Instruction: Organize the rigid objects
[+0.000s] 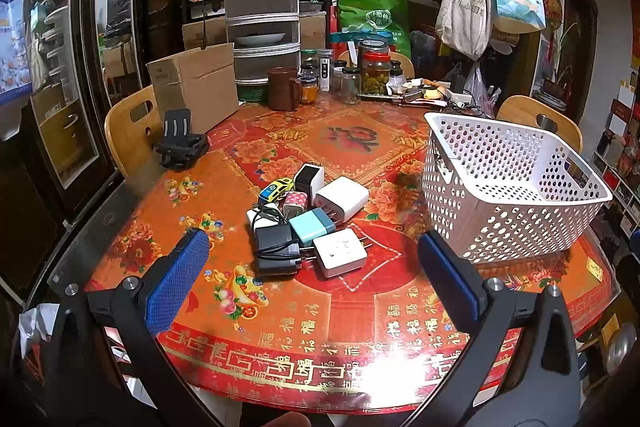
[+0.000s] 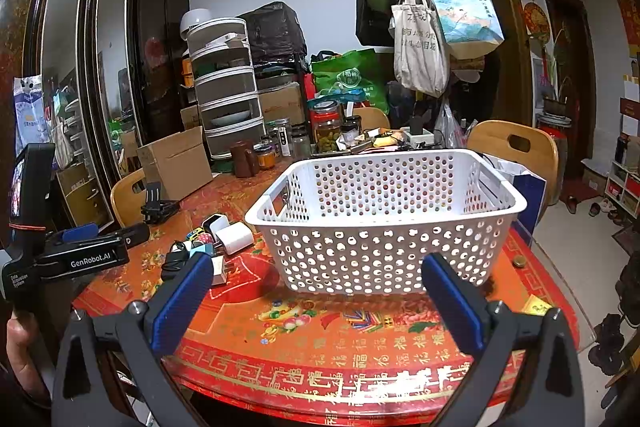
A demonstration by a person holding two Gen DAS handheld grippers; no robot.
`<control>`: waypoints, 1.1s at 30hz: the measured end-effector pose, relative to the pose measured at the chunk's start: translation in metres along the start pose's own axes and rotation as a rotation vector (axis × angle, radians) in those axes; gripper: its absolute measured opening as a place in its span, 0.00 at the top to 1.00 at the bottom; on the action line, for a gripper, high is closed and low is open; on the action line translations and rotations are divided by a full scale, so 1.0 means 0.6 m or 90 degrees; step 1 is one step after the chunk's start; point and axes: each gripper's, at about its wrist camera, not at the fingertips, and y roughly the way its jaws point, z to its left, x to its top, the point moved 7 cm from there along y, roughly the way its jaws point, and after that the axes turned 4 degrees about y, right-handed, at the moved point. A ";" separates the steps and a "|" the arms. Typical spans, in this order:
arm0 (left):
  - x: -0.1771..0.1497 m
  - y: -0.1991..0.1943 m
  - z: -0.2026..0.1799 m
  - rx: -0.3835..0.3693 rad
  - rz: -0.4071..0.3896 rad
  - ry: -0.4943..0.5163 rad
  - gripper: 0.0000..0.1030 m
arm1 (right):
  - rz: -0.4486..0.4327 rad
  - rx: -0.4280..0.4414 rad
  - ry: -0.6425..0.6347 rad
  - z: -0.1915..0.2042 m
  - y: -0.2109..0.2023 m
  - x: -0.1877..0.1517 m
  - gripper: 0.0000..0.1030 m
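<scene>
A pile of power adapters (image 1: 308, 223) lies mid-table: white ones, a teal one (image 1: 312, 225), a black one with its cable (image 1: 276, 247), plus a small toy car (image 1: 275, 189). To their right stands an empty white perforated basket (image 1: 504, 187). My left gripper (image 1: 312, 251) hovers open just short of the pile, nothing between its blue pads. In the right wrist view the basket (image 2: 384, 223) sits straight ahead, and my right gripper (image 2: 316, 275) hangs open in front of it. The pile (image 2: 212, 243) and the left gripper's body (image 2: 80, 255) show to its left.
Jars (image 1: 374, 71), a brown mug (image 1: 283, 89), a cardboard box (image 1: 196, 83) and stacked trays (image 1: 262, 7) crowd the table's far side. A black phone stand (image 1: 180, 143) sits at the left edge. Wooden chairs (image 2: 516, 151) flank the table. A coin (image 2: 519, 261) lies right of the basket.
</scene>
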 end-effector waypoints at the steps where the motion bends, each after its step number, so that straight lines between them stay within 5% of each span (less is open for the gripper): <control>1: 0.000 0.000 0.000 0.001 0.000 0.000 0.00 | 0.000 0.000 -0.001 0.000 -0.001 0.001 0.00; 33: 0.001 -0.003 0.001 -0.005 0.002 -0.001 0.00 | 0.001 0.001 -0.002 0.002 -0.007 0.003 0.00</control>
